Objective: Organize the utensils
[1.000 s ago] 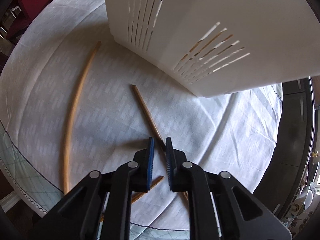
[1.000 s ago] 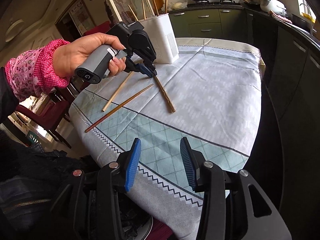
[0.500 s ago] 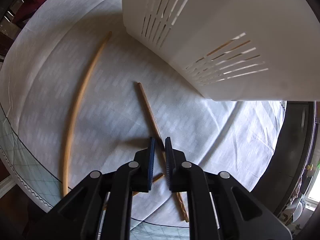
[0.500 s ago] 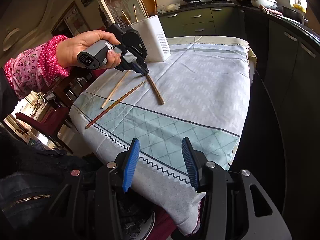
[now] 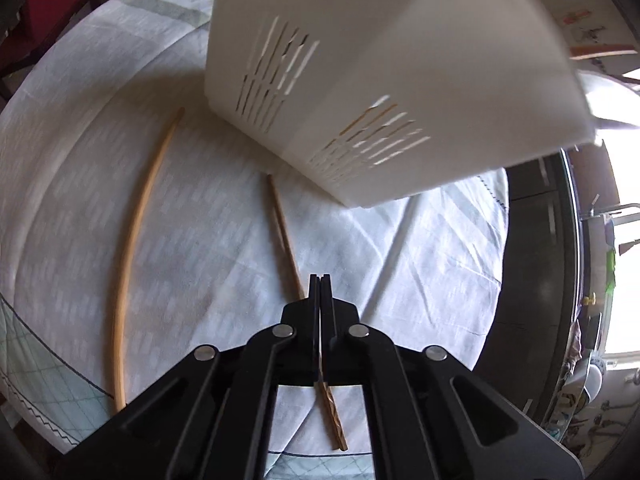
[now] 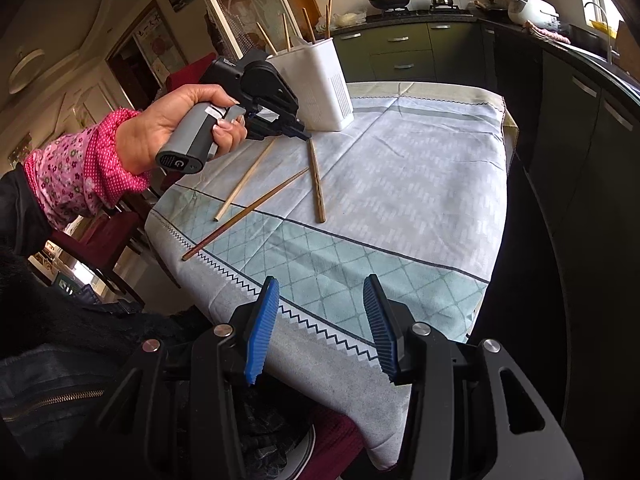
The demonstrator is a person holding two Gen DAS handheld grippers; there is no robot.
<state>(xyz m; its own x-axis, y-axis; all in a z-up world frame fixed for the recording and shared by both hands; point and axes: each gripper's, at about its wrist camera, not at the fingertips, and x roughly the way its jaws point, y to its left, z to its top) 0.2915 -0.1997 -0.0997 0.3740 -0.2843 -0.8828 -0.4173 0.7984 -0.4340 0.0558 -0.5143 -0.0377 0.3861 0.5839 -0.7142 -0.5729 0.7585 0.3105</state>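
A: Where does the dark chopstick (image 5: 285,236) lie?

B: On the cloth-covered counter (image 6: 420,184), just in front of the white utensil holder (image 6: 316,80), which stands toward the far left corner. The left gripper (image 5: 321,280) has its fingers clenched on it, about a third of the way along from the thick end.

A: How will it handle?

B: My guess: light, stiff, thin and smooth, so it may pivot or slip. A grip nearer the middle would balance better; held off-centre, the long thin end will likely droop.

A: And the other gripper?

B: The right gripper (image 6: 320,320) hangs off the near edge, fingers spread wide with nothing between them.

A: Anything unclear?

B: The contact itself is hidden by the fingers. Whether the stick is lifted or resting, I cannot tell. A pale chopstick (image 6: 246,176) and a reddish chopstick (image 6: 244,214) lie near the left edge. The holder's inside is hidden; only several stick tops show.
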